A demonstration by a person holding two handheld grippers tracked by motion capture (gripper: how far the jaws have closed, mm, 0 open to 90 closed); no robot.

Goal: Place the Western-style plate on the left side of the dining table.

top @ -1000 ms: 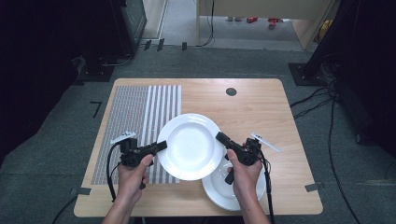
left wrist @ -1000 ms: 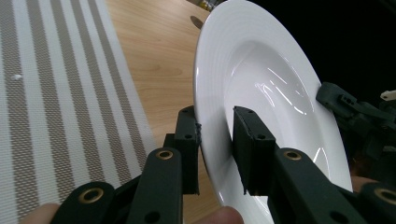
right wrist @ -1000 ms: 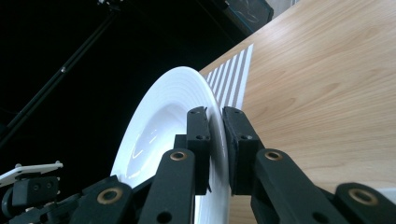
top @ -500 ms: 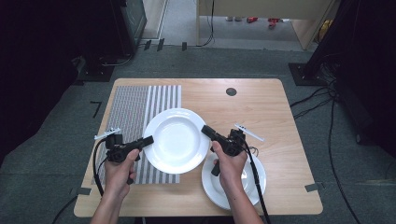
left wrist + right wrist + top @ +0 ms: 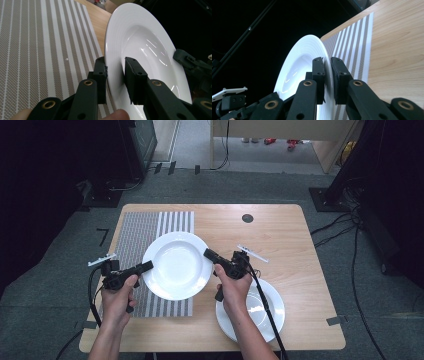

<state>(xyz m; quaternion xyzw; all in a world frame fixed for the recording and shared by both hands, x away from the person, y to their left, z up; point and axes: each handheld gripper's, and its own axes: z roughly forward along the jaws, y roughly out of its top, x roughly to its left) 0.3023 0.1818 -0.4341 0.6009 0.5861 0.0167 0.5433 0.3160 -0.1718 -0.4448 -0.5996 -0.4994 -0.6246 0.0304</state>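
My left tool (image 5: 146,266) and right tool (image 5: 210,254) each pinch the plate (image 5: 176,265) rim, over the mat (image 5: 131,237) near the surface's left edge.

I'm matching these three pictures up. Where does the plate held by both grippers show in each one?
High view: the held plate sits centre-left, over the striped placemat, between the left gripper and the right gripper.
Left gripper view: it fills the centre-right, edge-on, rim between the jaws.
Right gripper view: centre-left, edge-on, rim clamped by the jaws.
Shared landmark: the striped placemat.
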